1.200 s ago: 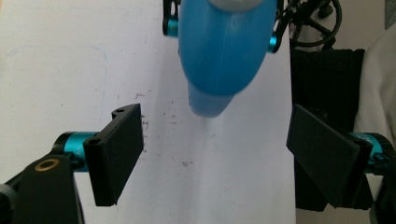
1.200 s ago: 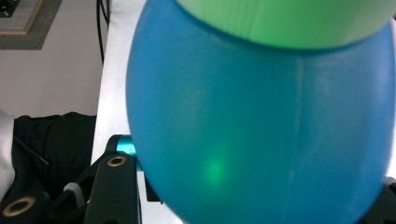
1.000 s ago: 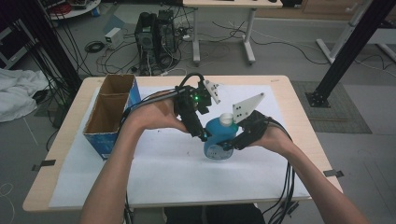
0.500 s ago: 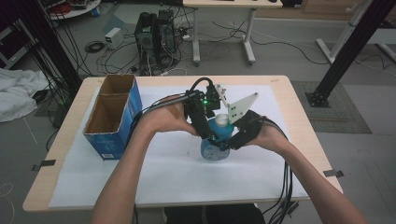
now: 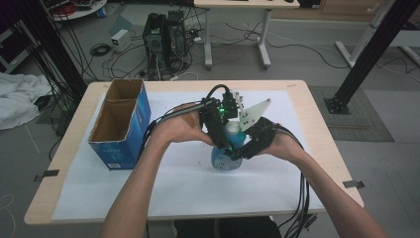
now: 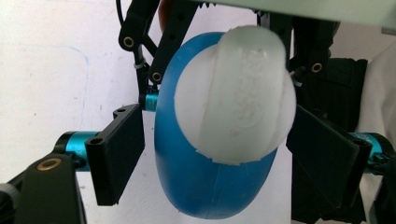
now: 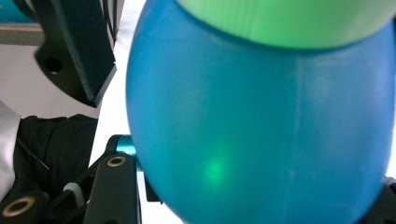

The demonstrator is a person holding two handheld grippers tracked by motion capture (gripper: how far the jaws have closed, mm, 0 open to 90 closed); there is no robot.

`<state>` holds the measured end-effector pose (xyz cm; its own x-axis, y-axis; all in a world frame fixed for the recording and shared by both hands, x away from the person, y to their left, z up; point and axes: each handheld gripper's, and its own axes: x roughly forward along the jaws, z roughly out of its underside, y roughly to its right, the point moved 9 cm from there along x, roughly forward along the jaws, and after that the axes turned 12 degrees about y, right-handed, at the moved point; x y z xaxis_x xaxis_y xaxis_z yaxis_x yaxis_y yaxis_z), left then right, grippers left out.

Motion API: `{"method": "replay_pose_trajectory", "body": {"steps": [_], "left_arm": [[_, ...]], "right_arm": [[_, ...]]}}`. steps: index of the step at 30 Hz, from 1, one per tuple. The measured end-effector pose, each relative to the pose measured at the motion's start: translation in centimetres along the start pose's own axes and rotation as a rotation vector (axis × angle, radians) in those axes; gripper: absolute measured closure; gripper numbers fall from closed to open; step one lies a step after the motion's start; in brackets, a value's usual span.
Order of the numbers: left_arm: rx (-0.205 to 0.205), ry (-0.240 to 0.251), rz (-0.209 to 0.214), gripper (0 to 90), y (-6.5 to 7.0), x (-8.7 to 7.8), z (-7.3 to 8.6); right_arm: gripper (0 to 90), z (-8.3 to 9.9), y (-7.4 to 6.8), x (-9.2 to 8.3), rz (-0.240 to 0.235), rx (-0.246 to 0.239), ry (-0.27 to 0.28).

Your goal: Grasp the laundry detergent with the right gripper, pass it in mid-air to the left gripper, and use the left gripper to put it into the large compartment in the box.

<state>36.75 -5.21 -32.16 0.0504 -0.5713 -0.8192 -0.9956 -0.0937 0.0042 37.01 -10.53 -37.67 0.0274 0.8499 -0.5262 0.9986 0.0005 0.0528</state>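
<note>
Because the blue bottle (image 5: 227, 154) standing on the white-covered bench (image 5: 173, 193) looks like smooth, rounded plastic, it is probably light and slippery. The right gripper (image 5: 242, 151) pinches its belly, a steady hold, while the left gripper's (image 6: 212, 135) fingers (image 6: 119, 154) stand spread around the white cap (image 6: 236, 93), not yet pressing.

A lab or workshop room. Beyond the claws, a wooden desk (image 5: 317, 148) under a white sheet stands on a grey floor (image 5: 297, 54) strewn with loose cables (image 5: 99, 49). A computer tower (image 5: 166, 34) sits on the floor past the desk, beside a second desk's legs (image 5: 235, 34). Black metal frame struts (image 5: 369, 49) rise at both sides.
</note>
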Motion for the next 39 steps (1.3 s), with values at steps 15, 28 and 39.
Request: {"method": "replay_pose_trajectory", "body": {"steps": [15, 28, 39], "left_arm": [[0.004, 0.002, 0.015, 26.0, 0.1, 0.5, 0.2], [0.018, -0.009, 0.024, 31.4, 0.0, 0.4, 0.2], [0.002, -0.002, 0.023, 34.3, 0.1, 0.6, 0.2]], "right_arm": [[44.8, -0.1, -0.1, 0.3, -0.027, -0.022, 0.02], [44.8, 0.0, -0.2, 0.3, -0.025, -0.01, 0.013], [44.7, -0.1, -0.1, 0.4, -0.035, -0.025, 0.041]]}}
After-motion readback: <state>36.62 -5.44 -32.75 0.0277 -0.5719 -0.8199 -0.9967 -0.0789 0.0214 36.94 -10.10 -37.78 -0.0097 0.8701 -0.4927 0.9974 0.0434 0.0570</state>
